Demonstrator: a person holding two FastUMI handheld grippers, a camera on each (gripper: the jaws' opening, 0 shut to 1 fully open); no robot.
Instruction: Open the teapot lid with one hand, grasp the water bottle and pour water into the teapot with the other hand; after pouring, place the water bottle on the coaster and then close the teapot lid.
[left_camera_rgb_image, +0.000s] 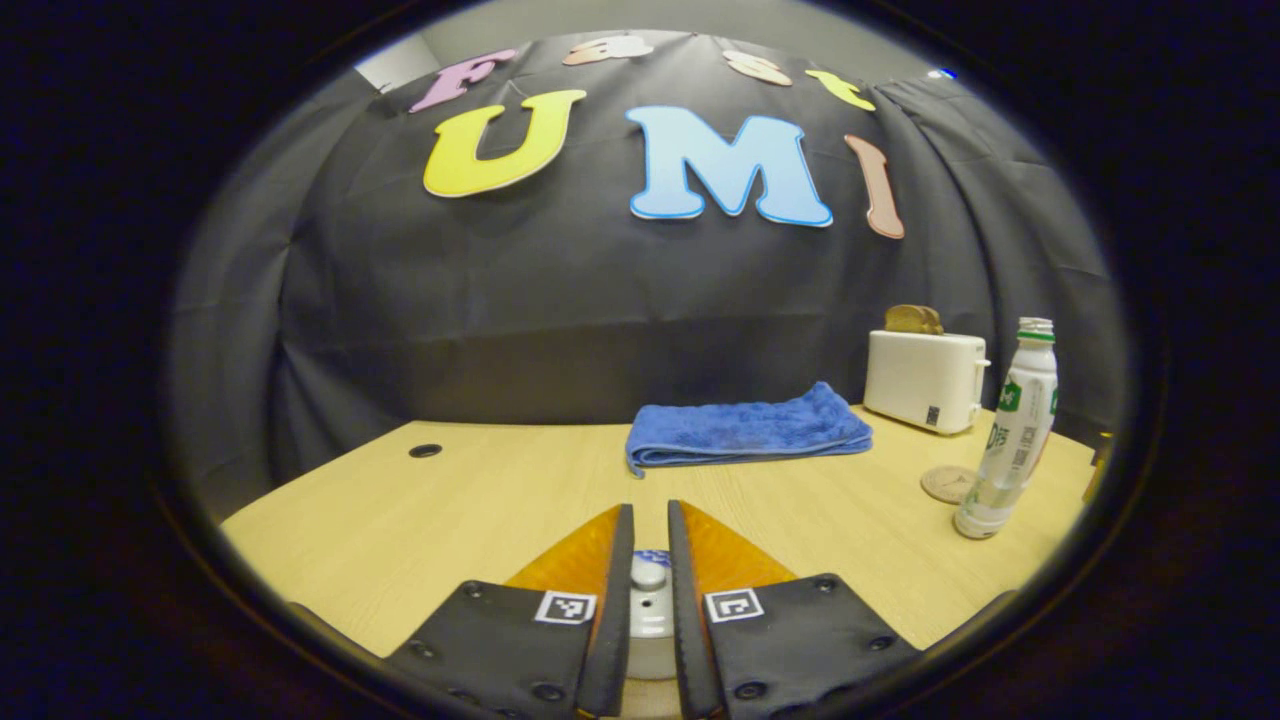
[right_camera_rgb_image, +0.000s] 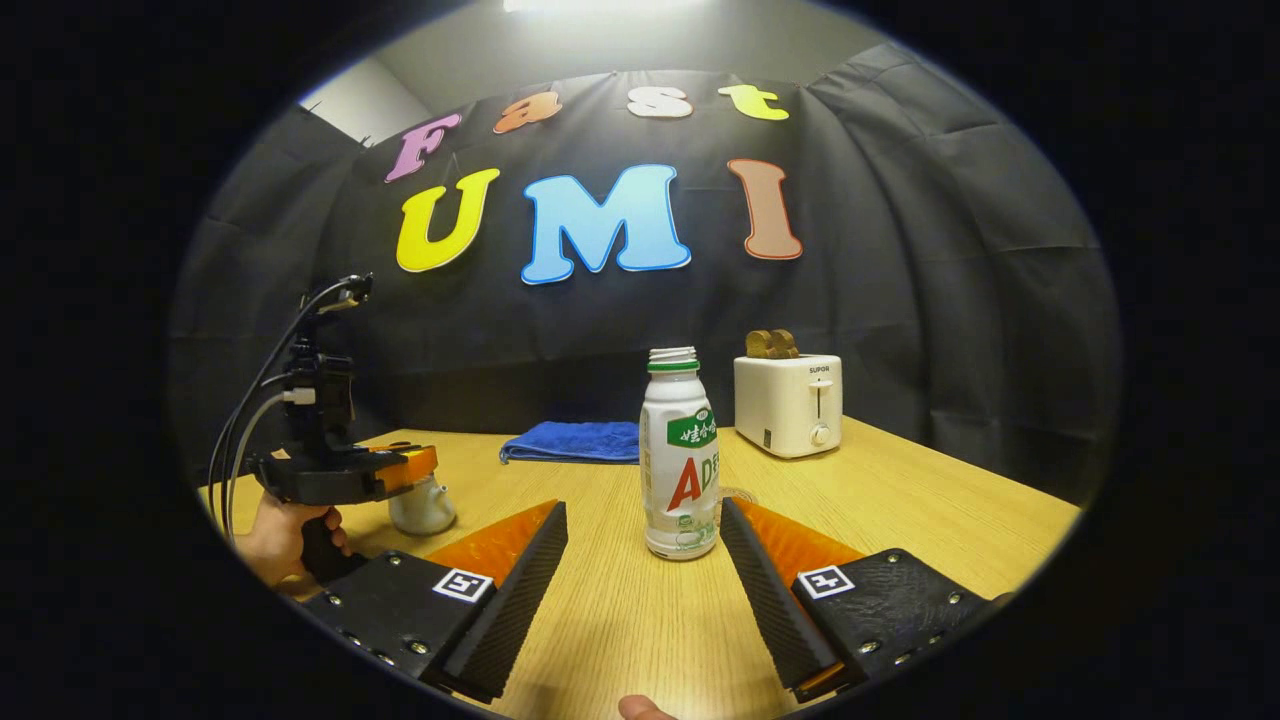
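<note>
In the left gripper view my left gripper (left_camera_rgb_image: 650, 512) is shut on the knob of the white teapot lid (left_camera_rgb_image: 649, 610), which shows in the narrow gap between the fingers. The right gripper view shows that gripper (right_camera_rgb_image: 395, 468), held by a hand (right_camera_rgb_image: 275, 540), sitting on top of the small white teapot (right_camera_rgb_image: 422, 508). The white water bottle (right_camera_rgb_image: 680, 470) stands upright and uncapped on the table, just ahead of my right gripper (right_camera_rgb_image: 642, 506), whose wide-open fingers do not touch it. The bottle (left_camera_rgb_image: 1010, 430) stands next to the round coaster (left_camera_rgb_image: 946, 484).
A folded blue towel (left_camera_rgb_image: 745, 428) lies at the back of the wooden table (left_camera_rgb_image: 400, 520). A white toaster (right_camera_rgb_image: 788, 403) with bread in it stands at the back right. A small round hole (left_camera_rgb_image: 425, 450) is in the tabletop at the far left.
</note>
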